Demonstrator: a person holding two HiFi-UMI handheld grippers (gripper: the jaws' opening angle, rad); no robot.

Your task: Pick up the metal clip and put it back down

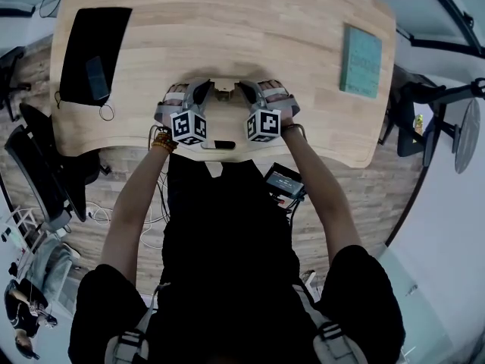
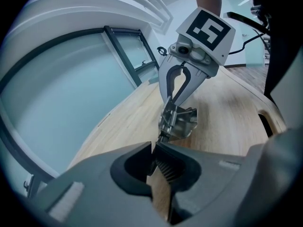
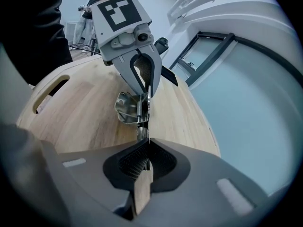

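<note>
Both claws are closed on the metal clip (image 2: 182, 122), one at each end. Your left claw (image 2: 154, 144) is pinched on the thin tab nearest it, w/ no gap showing betw the pads. Your right claw (image 3: 146, 143) is clamped the same way on the opposite tab. The clip hangs betw them near the front edge of the worktop (image 1: 227, 29), approx central in front of you. Whether it's resting on the wood or just above it I can't tell from these views

Handling, as a judgement:
- **Build:** looks like bent sheet steel w/ a coil spring (image 2: 173, 113), so stiff, light and not fragile
- **Slip risk:** smooth shiny metal is prob slippery and the tabs are thin, so the ribbed pads have little to bite on. It could pivot or squirt out if one side eases before the other
- **Where to hold:** flat across a handle tab, pads square to the sheet, not on the spring or the curved body
- **Pull:** squeezing the two handles towards each other would prob open the clip's mouth, so hold the pull neutral
- **Setting down:** get the wide folded body flat on the wood first, then let go one side at a time. It's light enough to skid or tip if a pad nudges it on the way out
</note>
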